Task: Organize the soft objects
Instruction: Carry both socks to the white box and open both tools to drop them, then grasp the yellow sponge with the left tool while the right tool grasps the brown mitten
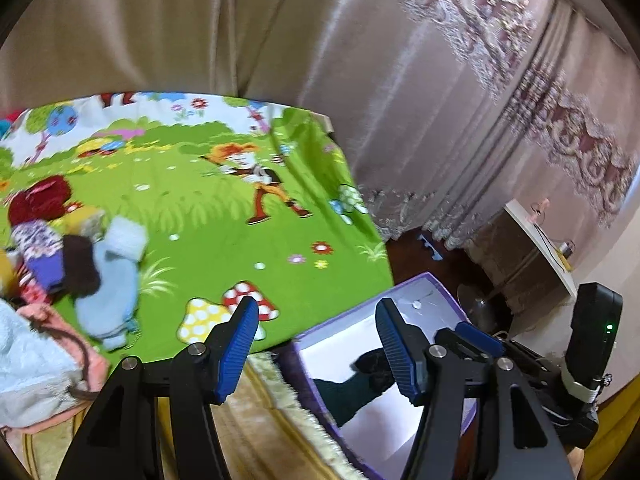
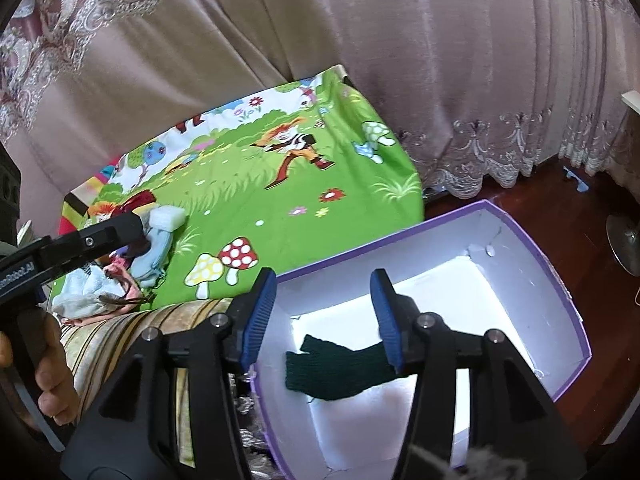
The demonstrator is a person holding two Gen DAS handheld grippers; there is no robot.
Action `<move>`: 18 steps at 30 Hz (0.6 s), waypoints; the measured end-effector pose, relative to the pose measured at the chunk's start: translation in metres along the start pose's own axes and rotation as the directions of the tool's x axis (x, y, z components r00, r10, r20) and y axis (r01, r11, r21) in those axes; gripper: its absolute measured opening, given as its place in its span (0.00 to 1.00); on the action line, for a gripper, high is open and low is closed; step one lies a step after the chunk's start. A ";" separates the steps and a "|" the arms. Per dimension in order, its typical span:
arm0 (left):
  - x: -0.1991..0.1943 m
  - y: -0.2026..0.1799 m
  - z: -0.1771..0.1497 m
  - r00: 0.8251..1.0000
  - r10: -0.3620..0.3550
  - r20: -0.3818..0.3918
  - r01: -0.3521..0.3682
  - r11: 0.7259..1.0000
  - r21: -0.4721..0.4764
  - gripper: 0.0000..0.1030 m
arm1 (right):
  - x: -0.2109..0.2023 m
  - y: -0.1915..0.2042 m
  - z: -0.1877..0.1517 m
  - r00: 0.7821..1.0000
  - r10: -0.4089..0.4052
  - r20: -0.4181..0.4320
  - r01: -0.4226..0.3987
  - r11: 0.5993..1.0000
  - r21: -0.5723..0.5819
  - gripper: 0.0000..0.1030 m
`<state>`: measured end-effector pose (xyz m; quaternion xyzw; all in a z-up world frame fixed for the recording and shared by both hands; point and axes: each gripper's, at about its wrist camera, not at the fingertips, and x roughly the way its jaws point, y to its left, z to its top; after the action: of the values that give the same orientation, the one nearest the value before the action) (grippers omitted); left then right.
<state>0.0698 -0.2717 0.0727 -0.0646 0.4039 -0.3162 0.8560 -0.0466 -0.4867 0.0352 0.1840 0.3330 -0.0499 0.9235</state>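
The right hand-held gripper (image 2: 323,316) points downward, jaws parted, nothing pressed between its blue pads (image 2: 259,316). The left hand-held gripper (image 1: 316,346) tilts down likewise, jaws apart and empty. To the right one's left, a hand (image 2: 50,376) grips the left one's handle.

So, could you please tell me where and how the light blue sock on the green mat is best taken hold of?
Probably grip the light blue sock at its folded white cuff, coming from above on the open mat side. The cuff is thick and raised, and that side is clear, while other clothes crowd its far side.
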 end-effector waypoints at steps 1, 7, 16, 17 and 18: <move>-0.003 0.007 0.000 1.000 0.005 0.004 -0.005 1.000 -0.015 0.60 | 0.001 0.004 0.001 1.000 0.001 -0.003 -0.001 1.000 -0.005 0.52; -0.022 0.046 0.001 0.999 0.037 0.039 -0.033 0.995 -0.091 0.60 | 0.006 0.030 0.006 1.000 0.020 -0.023 -0.021 0.999 -0.048 0.55; -0.054 0.111 0.007 0.990 0.115 0.086 -0.095 0.974 -0.207 0.60 | 0.020 0.076 0.012 0.996 0.060 -0.059 -0.067 0.990 -0.122 0.58; -0.057 0.120 0.007 0.988 0.126 0.088 -0.103 0.969 -0.223 0.60 | 0.022 0.081 0.013 0.996 0.064 -0.063 -0.072 0.989 -0.129 0.58; -0.059 0.126 0.008 0.987 0.136 0.087 -0.112 0.966 -0.234 0.60 | 0.024 0.085 0.013 0.995 0.068 -0.068 -0.077 0.988 -0.136 0.58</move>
<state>0.1092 -0.1381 0.0703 -0.1533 0.3963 -0.2096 0.8806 -0.0015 -0.4119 0.0556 0.1332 0.3578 0.0129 0.9242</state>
